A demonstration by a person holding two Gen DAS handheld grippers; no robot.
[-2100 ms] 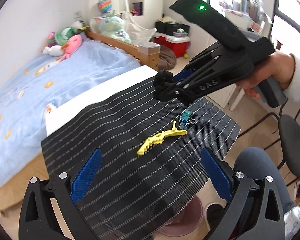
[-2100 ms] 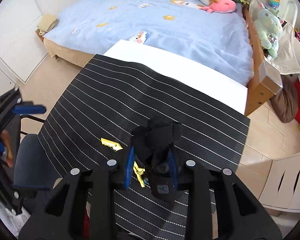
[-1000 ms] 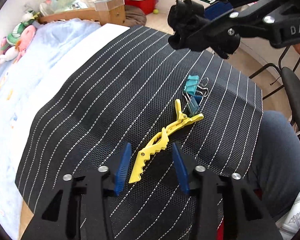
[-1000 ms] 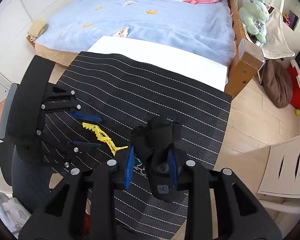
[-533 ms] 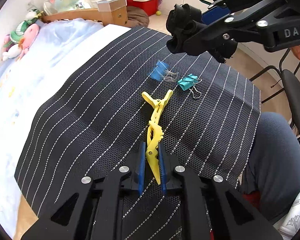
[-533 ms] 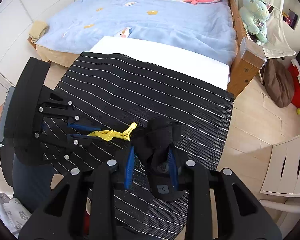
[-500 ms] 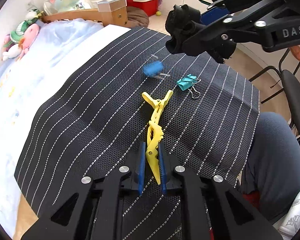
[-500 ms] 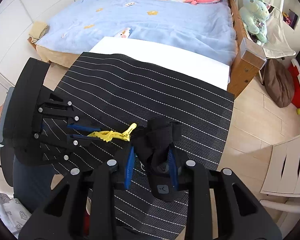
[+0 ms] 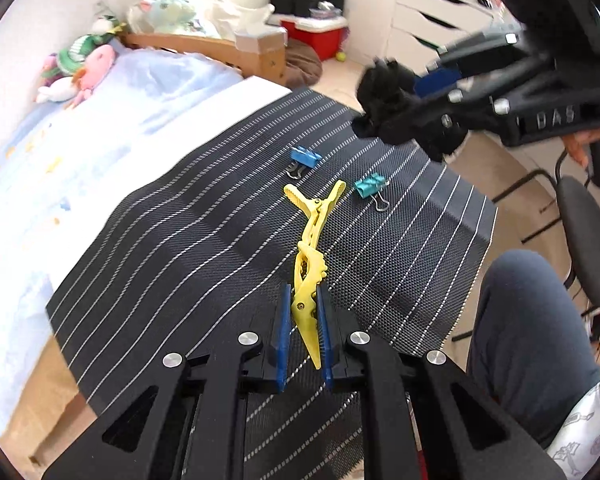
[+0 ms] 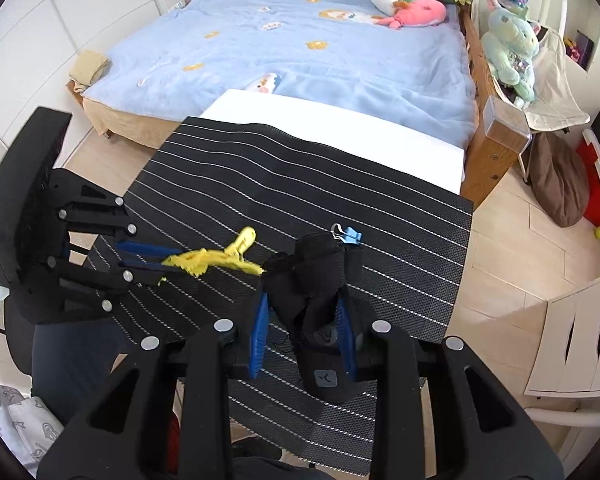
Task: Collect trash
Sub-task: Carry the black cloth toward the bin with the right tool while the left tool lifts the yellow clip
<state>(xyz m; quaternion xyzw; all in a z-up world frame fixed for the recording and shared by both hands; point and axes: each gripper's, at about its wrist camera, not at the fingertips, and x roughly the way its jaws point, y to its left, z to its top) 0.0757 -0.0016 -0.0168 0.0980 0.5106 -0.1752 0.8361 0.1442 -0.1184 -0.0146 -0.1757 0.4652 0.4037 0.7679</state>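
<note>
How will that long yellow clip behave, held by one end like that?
The yellow clip looks like rigid plastic, so it probably stays straight rather than drooping. The left tool pinches only its narrow tail, so it may pivot or slip. Being thin, it's likely light.

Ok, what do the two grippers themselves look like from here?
Both are matte black plastic with linkage arms, silver pivot screws and blue pads on the fingers. The left gripper shows four screws in its own view. The right gripper carries white "DAS" lettering on its body, seen from the left wrist view.
</note>
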